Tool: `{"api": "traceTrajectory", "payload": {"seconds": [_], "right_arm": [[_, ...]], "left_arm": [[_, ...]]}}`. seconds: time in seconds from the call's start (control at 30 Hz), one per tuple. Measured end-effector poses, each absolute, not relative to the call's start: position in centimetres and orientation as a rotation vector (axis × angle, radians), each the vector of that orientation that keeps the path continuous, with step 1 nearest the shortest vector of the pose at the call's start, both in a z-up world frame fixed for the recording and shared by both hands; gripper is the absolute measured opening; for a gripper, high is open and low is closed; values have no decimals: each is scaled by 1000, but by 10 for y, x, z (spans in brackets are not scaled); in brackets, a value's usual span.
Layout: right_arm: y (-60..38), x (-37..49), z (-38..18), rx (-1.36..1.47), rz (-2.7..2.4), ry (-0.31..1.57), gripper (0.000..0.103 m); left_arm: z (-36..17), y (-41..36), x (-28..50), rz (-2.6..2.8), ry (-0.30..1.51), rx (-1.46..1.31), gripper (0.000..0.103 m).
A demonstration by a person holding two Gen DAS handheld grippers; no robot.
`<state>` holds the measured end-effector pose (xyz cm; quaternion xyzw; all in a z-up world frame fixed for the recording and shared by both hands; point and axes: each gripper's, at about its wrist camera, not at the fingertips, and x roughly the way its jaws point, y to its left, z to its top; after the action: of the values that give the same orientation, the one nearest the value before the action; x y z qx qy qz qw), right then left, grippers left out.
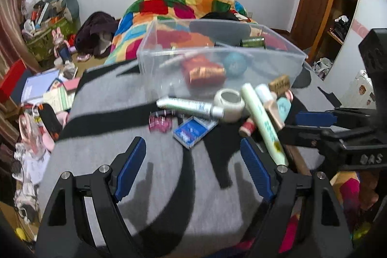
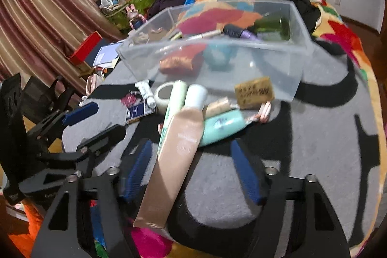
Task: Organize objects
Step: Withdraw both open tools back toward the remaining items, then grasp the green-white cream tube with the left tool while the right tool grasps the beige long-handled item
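A clear plastic bin (image 1: 169, 59) (image 2: 278, 64) stands on a grey and black blanket and holds a red packet (image 1: 205, 71), a teal ball and a green bottle (image 2: 273, 27). In front of it lie a silver tube (image 1: 188, 106), a white jar (image 1: 229, 102), a blue box (image 1: 193, 131), a pink clip (image 1: 160, 122), a pale green tube (image 1: 261, 122) and a mint tube (image 2: 222, 126). My left gripper (image 1: 193, 161) (image 2: 94, 123) is open over bare blanket. My right gripper (image 2: 191, 171) (image 1: 292, 127) is open around a beige tube (image 2: 176, 161), with a gap beside the right pad.
A patchwork quilt (image 1: 183, 1) is heaped behind the bin. Left of the bed, the floor holds books, a red box (image 2: 84, 47), toys and a full basket (image 1: 46, 30). A curtain (image 2: 43, 16) hangs at the left and shelves (image 1: 343, 4) stand at the right.
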<state>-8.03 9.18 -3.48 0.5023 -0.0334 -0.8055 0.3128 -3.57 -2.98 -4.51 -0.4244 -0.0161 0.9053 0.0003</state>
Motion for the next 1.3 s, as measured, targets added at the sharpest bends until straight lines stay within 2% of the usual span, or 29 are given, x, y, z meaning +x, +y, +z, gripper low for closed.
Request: {"api": "traceTrajectory", "payload": {"seconds": [0.07,0.17,0.23,0.3,0.47,0.73,0.83,0.97,1.03,1.17,1.2,1.3], "right_arm": [[92,-81,-40,1345,-2098,-114,46],[93,-81,-43,1340,-2087,-130,44],[96,-79,-40,1323,-2094,-131,36],[98,-78,-39,1323,-2118,-105,16],[111,-75,-37,1297,-2156,-111,11],[126,-69,-28,1249,-2238,24,8],[131,-67,-25,1231,-2270,59,7],[134,-62,-23,1208,-2305,110,7],[136,-61,-23,1202,-2308,122,7],[136,-62,-25,1210,-2299,134,7],[135,-63,-26,1215,-2296,132,8],[134,-68,-29,1232,-2302,126,9]], "left_arm": [[-49,-30,-32,2835,-87,-1342,81],[-52,-30,-29,2822,-124,-1344,81],[-53,-28,-30,2815,-141,-1343,81],[-54,-25,-32,2798,-159,-1345,81],[-54,-13,-38,2768,-180,-1335,81],[-53,16,-49,2716,-142,-1314,80],[-57,27,-56,2690,-118,-1332,68],[-67,34,-65,2651,-145,-1373,47],[-68,34,-67,2664,-148,-1367,41],[-68,30,-65,2672,-179,-1356,19],[-69,29,-64,2676,-179,-1357,15],[-69,26,-60,2689,-188,-1352,15]]}}
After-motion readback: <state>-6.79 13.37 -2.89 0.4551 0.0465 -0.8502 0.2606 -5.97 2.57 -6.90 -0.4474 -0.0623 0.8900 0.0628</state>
